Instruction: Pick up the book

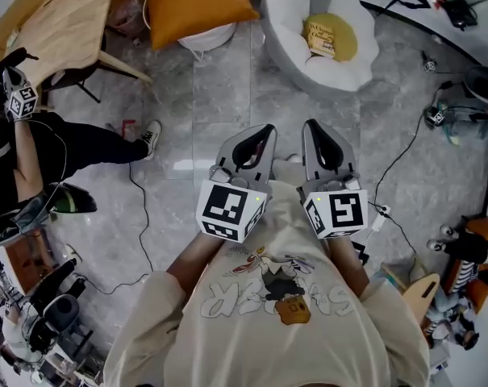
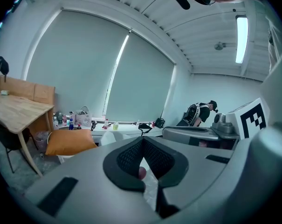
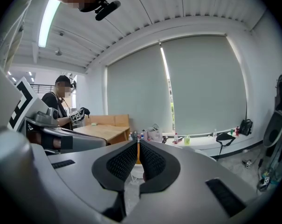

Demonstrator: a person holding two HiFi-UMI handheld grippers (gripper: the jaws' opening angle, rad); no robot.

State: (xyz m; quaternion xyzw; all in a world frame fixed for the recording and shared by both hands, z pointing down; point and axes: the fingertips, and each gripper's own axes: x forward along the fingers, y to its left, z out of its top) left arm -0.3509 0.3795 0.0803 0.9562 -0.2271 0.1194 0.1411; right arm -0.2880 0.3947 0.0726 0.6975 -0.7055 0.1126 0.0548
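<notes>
Book (image 1: 320, 37) lies untouched in a white round seat (image 1: 281, 8), far ahead across the floor. We hold our left tongs (image 1: 260, 135) and right tongs (image 1: 314, 132) clenched and empty, side by side near us. The approach, grasp and lift are not yet done.

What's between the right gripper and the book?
Head view: only bare floor, then the rim of the white cushion, between right gripper and book.

Cool, even daylight seeps through drawn blinds (image 2: 94, 73); a ceiling strip lamp (image 2: 241, 38) glares white. The tiled floor (image 1: 227, 79) shows faint sheen, soft shadows. Gripper views bow and darken at edges; the left gripper (image 2: 143, 146) looms blurred.
</notes>
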